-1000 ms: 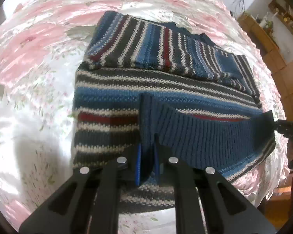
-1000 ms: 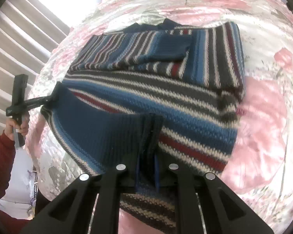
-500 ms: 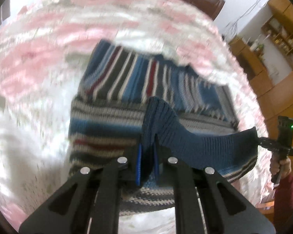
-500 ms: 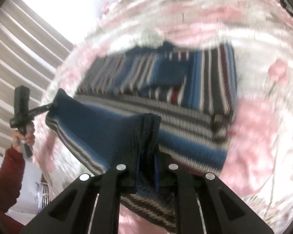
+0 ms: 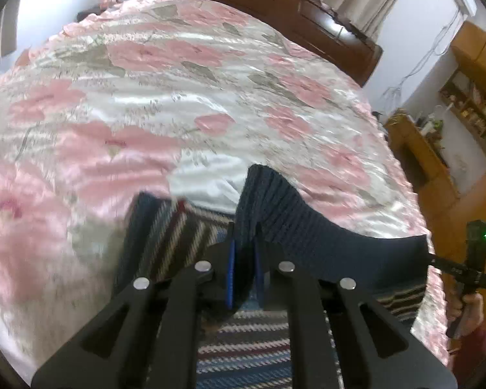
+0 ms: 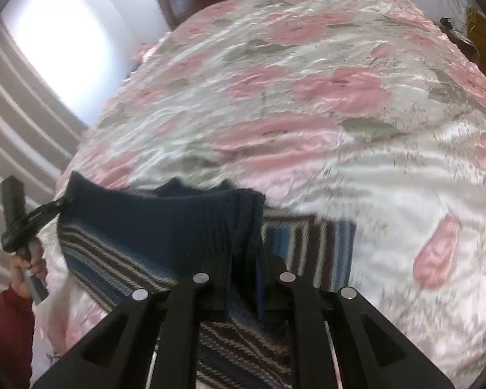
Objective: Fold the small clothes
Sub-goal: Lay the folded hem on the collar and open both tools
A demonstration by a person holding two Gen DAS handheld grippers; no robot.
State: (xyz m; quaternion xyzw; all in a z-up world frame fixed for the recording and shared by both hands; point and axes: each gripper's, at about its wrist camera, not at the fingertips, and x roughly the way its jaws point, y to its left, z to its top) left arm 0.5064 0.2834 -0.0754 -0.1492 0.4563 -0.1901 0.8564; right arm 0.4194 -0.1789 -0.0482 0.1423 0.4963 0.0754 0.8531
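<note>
The striped knit sweater (image 5: pixel 165 240) lies on the bed, blue, grey, white and red. Its navy ribbed hem (image 5: pixel 324 243) is lifted off the bed and stretched between my two grippers. My left gripper (image 5: pixel 244 246) is shut on one end of the hem. At the hem's other end, the right gripper (image 5: pixel 432 261) shows as a dark handle in a hand. In the right wrist view my right gripper (image 6: pixel 243 272) is shut on the hem (image 6: pixel 165 220), and the left gripper (image 6: pixel 60 206) pinches the far end. The sweater body (image 6: pixel 307 243) shows under the raised band.
A pink floral satin bedspread (image 5: pixel 178 97) covers the bed beyond the sweater. A dark wooden headboard (image 5: pixel 275 0) stands at the far end. Wooden shelves and a cabinet (image 5: pixel 437 168) are to the right, and curtains (image 6: pixel 16 129) to the left. A hand with a red sleeve (image 6: pixel 13 311) is visible.
Both grippers have lifted the hem and carried it forward over the sweater. The cameras now tilt up, so less of the sweater and more of the bed shows.
</note>
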